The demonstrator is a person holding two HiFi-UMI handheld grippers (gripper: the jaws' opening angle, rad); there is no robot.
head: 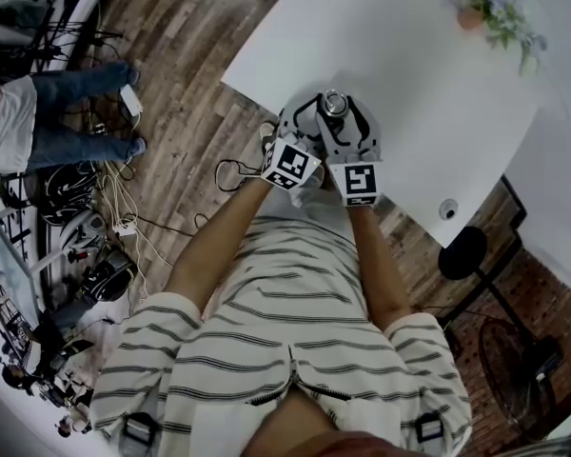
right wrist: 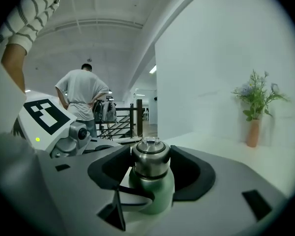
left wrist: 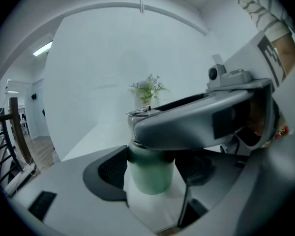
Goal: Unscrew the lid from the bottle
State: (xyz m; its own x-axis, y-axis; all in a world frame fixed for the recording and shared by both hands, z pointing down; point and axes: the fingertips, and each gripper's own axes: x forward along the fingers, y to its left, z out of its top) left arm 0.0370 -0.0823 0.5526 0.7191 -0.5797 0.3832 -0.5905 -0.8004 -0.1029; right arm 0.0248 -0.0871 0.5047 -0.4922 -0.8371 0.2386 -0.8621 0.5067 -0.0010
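Observation:
A green bottle (left wrist: 150, 173) with a steel lid (right wrist: 150, 157) stands upright near the front edge of the white table (head: 409, 46). Both grippers meet at it. My left gripper (left wrist: 152, 175) is shut on the green body, with its dark pads (left wrist: 112, 168) against the sides. Above it, my right gripper (right wrist: 151, 170) is shut on the lid, its pads (right wrist: 192, 173) against the steel cap. In the head view the lid (head: 335, 103) shows from above between the left gripper (head: 314, 120) and the right gripper (head: 343, 114). The bottle's base is hidden.
A vase of flowers (head: 495, 3) stands at the table's far side. A small round object (head: 447, 209) lies near the right front edge. Beyond the table's left edge are wood floor, cables (head: 124, 217) and a standing person (right wrist: 81, 97). A black round base (head: 462, 252) sits low right.

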